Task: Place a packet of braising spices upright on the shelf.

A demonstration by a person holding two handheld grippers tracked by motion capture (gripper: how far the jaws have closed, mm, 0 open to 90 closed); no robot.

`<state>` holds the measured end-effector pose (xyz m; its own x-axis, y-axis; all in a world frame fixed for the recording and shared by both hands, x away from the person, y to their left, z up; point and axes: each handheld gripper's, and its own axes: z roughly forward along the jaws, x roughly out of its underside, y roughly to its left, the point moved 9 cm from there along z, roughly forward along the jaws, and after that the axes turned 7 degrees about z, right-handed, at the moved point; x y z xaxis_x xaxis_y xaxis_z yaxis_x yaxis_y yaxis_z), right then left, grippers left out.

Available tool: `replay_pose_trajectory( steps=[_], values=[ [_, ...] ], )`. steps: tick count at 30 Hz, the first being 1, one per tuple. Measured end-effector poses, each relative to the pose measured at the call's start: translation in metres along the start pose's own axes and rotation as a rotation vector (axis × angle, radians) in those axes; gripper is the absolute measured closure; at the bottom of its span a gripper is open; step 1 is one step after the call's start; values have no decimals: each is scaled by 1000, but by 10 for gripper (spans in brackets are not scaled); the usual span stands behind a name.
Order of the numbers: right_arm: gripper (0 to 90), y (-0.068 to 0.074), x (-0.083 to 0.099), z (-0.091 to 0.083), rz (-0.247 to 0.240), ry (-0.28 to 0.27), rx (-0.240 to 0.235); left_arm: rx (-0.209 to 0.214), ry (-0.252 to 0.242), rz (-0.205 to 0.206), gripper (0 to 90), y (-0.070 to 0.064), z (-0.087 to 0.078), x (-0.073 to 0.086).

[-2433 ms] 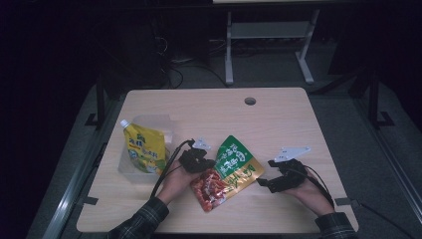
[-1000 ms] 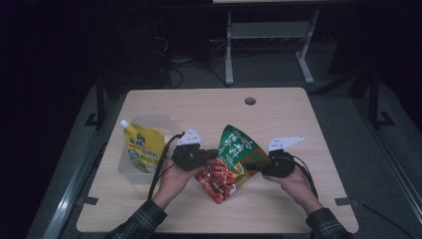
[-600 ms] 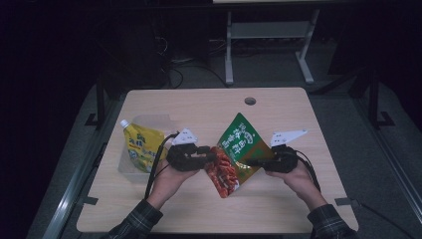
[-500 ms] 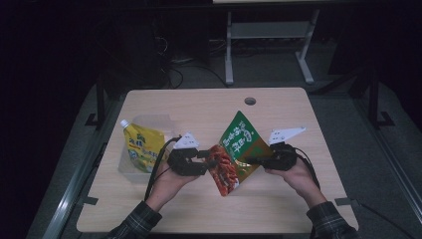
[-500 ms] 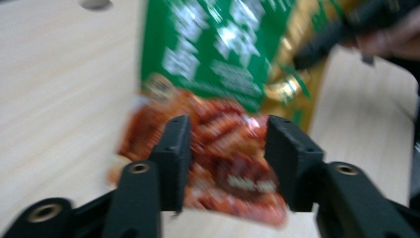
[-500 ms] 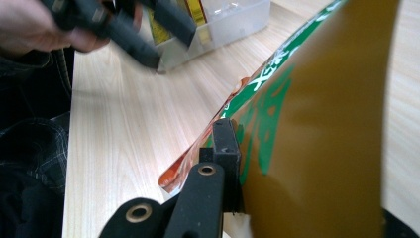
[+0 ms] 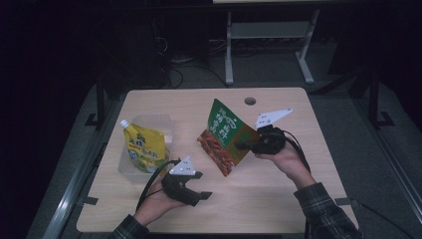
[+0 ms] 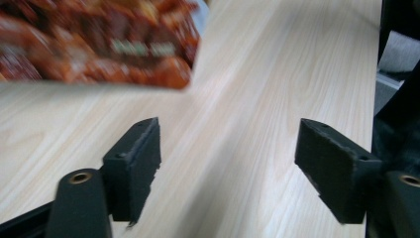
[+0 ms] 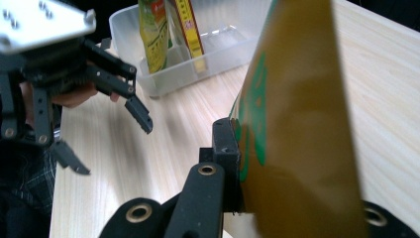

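The green snack bag [image 7: 228, 137] sat mid-frame, tilted up off the table [image 7: 278, 199], pinched by the right gripper [image 7: 247, 145]. A yellow pouch [image 7: 143, 147] stood in a clear tub [image 7: 166, 130] left of center. The left gripper [image 7: 201, 185] had let go and dropped back lower left, jaws wide, empty.

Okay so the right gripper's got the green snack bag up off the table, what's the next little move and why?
Probably carry the green snack bag left toward the clear bin holding the yellow pouch. The right gripper is clamped on the bag's edge, the bag hangs tilted above the table, and the left gripper sits open and empty near the table's front edge, clear of that path.
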<state>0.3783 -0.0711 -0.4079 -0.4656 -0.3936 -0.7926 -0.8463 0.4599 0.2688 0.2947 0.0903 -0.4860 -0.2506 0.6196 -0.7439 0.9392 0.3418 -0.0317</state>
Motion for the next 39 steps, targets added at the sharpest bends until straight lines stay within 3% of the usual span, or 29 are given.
replay_pose_trajectory(
  steps=[7, 13, 15, 16, 19, 23, 26, 27, 30, 39],
  values=[
    [898, 2, -35, 12, -39, 6, -2, -1, 19, 13, 145, -2, -2, 17],
    [898, 5, -74, 29, -97, 6, -14, 13, 24, 32, 140, -5, -2, 21],
    [898, 5, -81, 32, -100, 7, -16, 20, 21, 18, 140, -6, 0, 21],
    [898, 7, -96, 39, -118, 0, -22, 25, 23, 25, 140, -7, 2, 20],
    [898, 12, -115, 50, -139, -3, -40, 39, 20, 13, 139, -11, 5, 21],
    [898, 18, -139, 68, -174, 13, -49, 49, 40, 27, 139, -11, 8, 23],
    [898, 20, -148, 76, -186, 15, -50, 57, 38, 18, 139, -13, 11, 23],
    [898, 20, -158, 88, -199, 21, -53, 67, 40, 23, 140, -14, 12, 23],
    [898, 21, -165, 101, -212, 25, -57, 74, 50, 39, 140, -15, 12, 24],
    [898, 24, -173, 144, -212, 64, -67, 85, 45, 26, 139, -17, 14, 23]
  ],
)
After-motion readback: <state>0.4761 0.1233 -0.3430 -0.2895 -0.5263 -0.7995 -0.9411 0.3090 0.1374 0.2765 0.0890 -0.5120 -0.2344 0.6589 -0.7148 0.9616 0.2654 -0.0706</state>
